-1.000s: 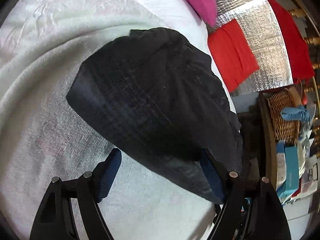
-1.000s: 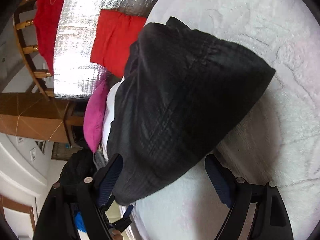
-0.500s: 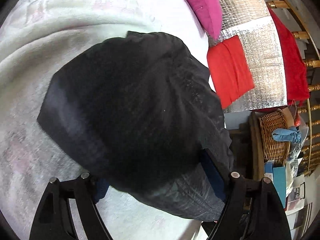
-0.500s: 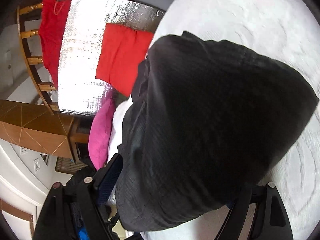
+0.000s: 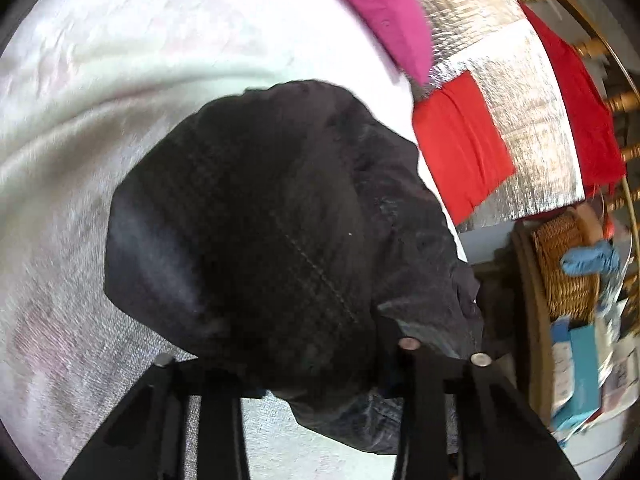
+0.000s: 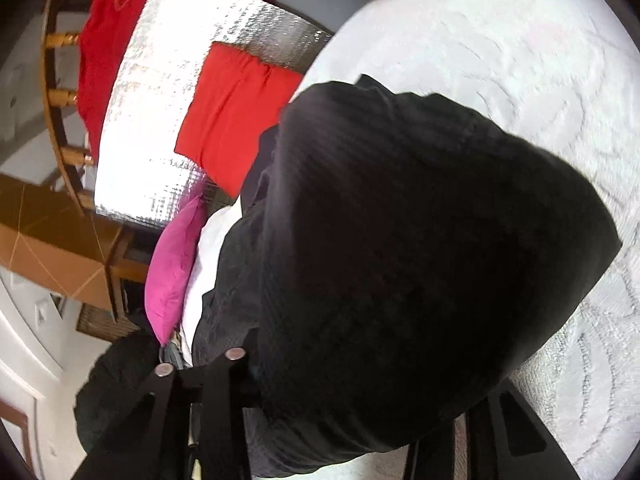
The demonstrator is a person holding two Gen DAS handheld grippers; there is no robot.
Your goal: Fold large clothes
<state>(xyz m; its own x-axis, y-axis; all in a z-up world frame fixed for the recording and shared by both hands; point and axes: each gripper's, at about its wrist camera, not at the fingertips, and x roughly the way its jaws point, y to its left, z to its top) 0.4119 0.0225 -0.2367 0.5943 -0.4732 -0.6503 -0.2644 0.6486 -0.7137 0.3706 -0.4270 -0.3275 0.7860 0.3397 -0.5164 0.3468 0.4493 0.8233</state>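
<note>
A large black garment (image 5: pixel 280 232) lies bunched on the white bedspread (image 5: pixel 100 120). It also fills the right wrist view (image 6: pixel 420 260). My left gripper (image 5: pixel 288 364) is shut on the garment's near edge; cloth drapes over both fingers and hides the pads. My right gripper (image 6: pixel 360 376) reaches into the other near edge of the garment. Black cloth covers the space between its fingers, and I cannot see whether they have closed.
A magenta pillow (image 5: pixel 376 8) and a red cloth (image 5: pixel 460 148) on a silver foil sheet (image 5: pixel 520 92) lie past the bed's edge. A wicker basket (image 5: pixel 568 264) and boxes stand at the right. A wooden chair with red fabric (image 6: pixel 100 48) is beyond.
Both grippers moved forward onto the garment's near edge. The left fingers, open a second ago, have closed on the cloth. The garment now bunches higher and fills more of both views.
</note>
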